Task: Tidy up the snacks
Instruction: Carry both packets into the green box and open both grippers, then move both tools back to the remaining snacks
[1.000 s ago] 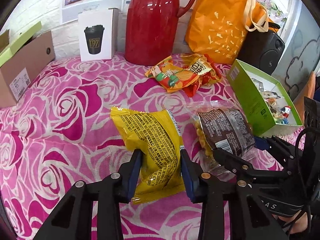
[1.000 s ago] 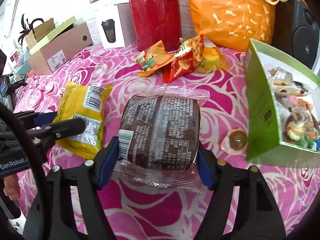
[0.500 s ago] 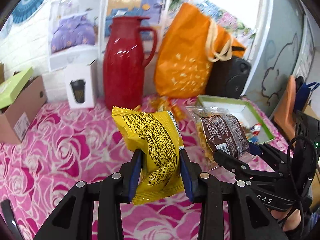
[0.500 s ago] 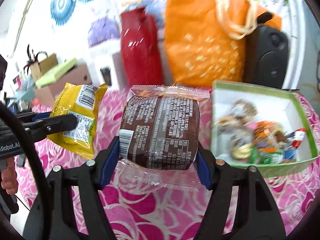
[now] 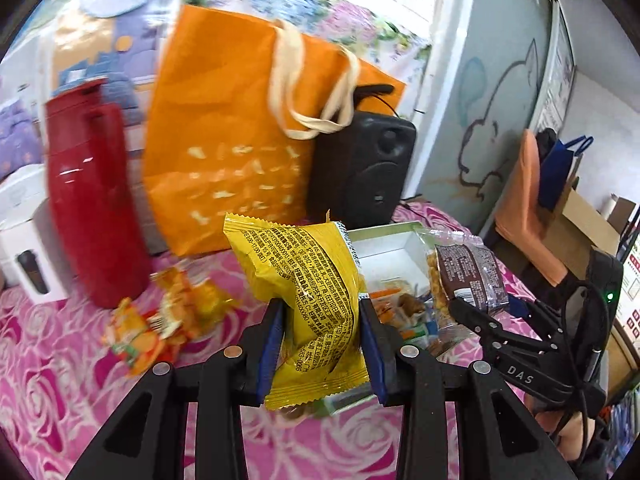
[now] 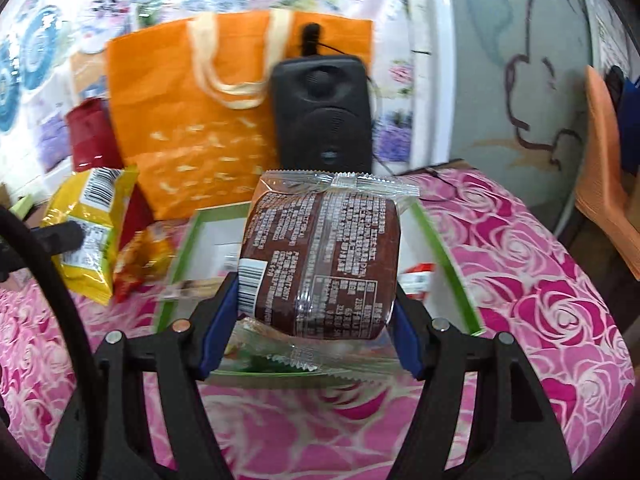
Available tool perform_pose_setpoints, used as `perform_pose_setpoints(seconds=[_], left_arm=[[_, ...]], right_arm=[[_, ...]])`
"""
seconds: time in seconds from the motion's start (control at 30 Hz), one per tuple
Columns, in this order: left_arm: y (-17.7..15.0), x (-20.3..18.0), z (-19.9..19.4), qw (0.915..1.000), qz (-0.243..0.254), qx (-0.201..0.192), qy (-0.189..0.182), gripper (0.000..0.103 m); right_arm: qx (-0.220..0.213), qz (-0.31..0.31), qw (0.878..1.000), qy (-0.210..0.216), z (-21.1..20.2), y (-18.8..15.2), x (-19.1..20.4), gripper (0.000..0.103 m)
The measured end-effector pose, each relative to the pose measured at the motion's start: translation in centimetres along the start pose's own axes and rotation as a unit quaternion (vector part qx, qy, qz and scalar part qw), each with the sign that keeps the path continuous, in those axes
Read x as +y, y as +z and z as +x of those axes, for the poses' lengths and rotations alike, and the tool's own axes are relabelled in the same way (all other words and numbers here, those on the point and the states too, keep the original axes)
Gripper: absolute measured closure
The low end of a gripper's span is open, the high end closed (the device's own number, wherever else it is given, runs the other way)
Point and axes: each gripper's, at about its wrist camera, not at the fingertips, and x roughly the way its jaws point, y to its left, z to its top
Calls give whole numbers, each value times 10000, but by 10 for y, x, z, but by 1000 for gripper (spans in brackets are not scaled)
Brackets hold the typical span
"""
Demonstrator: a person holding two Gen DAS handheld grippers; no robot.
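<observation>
Gripping left: your left tool (image 5: 322,334) clamps the yellow packet (image 5: 316,304).
Gripping right: your right tool (image 6: 308,320) clamps the brown packet (image 6: 320,260) above the green box (image 6: 452,276).

table: my pink rose-print cloth (image 6: 540,280) | far wall: white brick with floral posters (image 5: 340,12) | right: grey panel with cartoon drawing (image 5: 492,128) | far right: orange chair (image 6: 604,168)

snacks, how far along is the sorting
Done: several snacks already lie in the green box. In hand: left gripper holds the yellow packet, right gripper holds the brown packet over the box. Left: the orange packets on the tablecloth.
</observation>
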Motion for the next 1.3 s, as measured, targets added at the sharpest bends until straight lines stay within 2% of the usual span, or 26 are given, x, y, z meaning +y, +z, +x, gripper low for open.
perform_pose_setpoints(seconds=[0.17,0.37,0.4,0.43,0.47,0.5,0.57,0.8,0.97,1.3], left_arm=[[14,-30,54,9994,121,236,-228,66],[16,-41,98,9989,257,353,-161,62],[15,-40,101,9991,241,324,-92,57],[14,-38,102,9993,213,309,7,33],[12,-35,102,9993,148,232,239,13],[14,-33,102,9991,118,134,376,11],[12,-29,96,9985,135,-58,524,10],[10,-16,84,9980,59,-60,625,10],[10,-14,73,9979,45,-121,642,10],[6,-9,21,9952,-59,-423,878,10]], right_arm=[[195,20,9996,-225,29,2,-30,33],[248,-119,9993,-267,63,5,-42,30],[285,-169,9991,-269,66,4,-43,25],[330,-263,9986,-320,71,2,-42,19],[331,-318,9983,-355,72,0,-41,8],[277,-378,9983,-339,71,-2,-41,4],[200,-402,9985,-311,69,-5,-40,1],[340,-243,9985,-360,70,-8,-37,1],[279,-272,9987,-320,58,-5,-27,1],[7,-478,9989,-19,25,4,10,1]])
